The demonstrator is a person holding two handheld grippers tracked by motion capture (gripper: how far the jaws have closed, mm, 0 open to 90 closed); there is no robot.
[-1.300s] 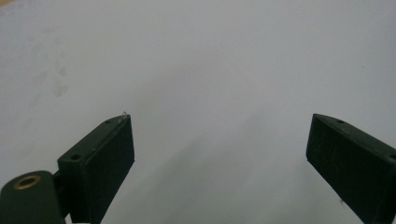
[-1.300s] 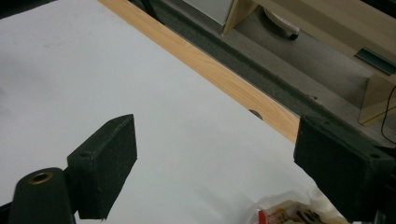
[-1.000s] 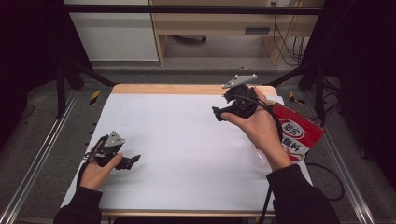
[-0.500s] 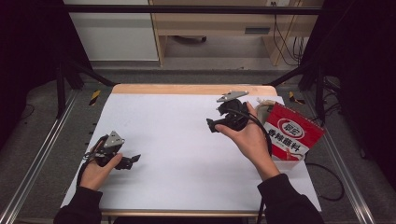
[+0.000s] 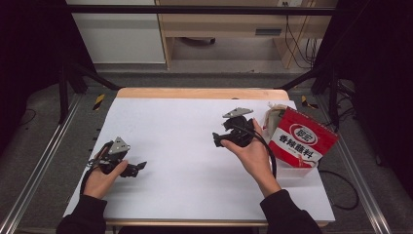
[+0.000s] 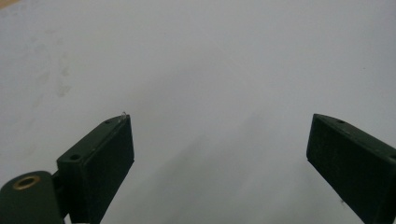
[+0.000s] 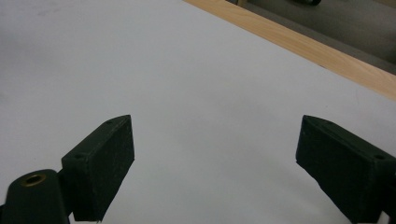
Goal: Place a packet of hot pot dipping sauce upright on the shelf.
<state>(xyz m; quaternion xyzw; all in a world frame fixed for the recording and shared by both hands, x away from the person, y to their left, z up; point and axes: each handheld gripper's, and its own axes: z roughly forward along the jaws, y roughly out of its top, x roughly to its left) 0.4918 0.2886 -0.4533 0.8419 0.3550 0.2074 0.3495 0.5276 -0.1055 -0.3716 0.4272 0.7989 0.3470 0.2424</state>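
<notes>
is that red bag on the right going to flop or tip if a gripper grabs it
The red bag leans in a clear tub, so a nudge would probably tip it. It looks like thin printed film, likely floppy and slippery. Its top looks open, so contents might spill.

Left gripper [image 6: 219, 154]: matt black plastic jaws standing wide apart, faintly grainy faces, small screw holes; a dull brass-coloured ring low at the left jaw's base.
Right gripper [image 7: 215, 154]: the same matt black plastic, slightly speckled, jaws apart; a flat grey plate [image 5: 237, 112] on top, metal by its look, with a soft sheen.
Worktop [image 5: 185, 126]: smooth white matt sheet beneath both grippers, faint smudges ahead of the left gripper.
Worktop edge [image 7: 299, 44]: pale wood beyond the right gripper, fine grain, satin finish.
Packet [image 5: 302, 139]: just beside the right gripper, glossy red and white printed wrapper.
</notes>
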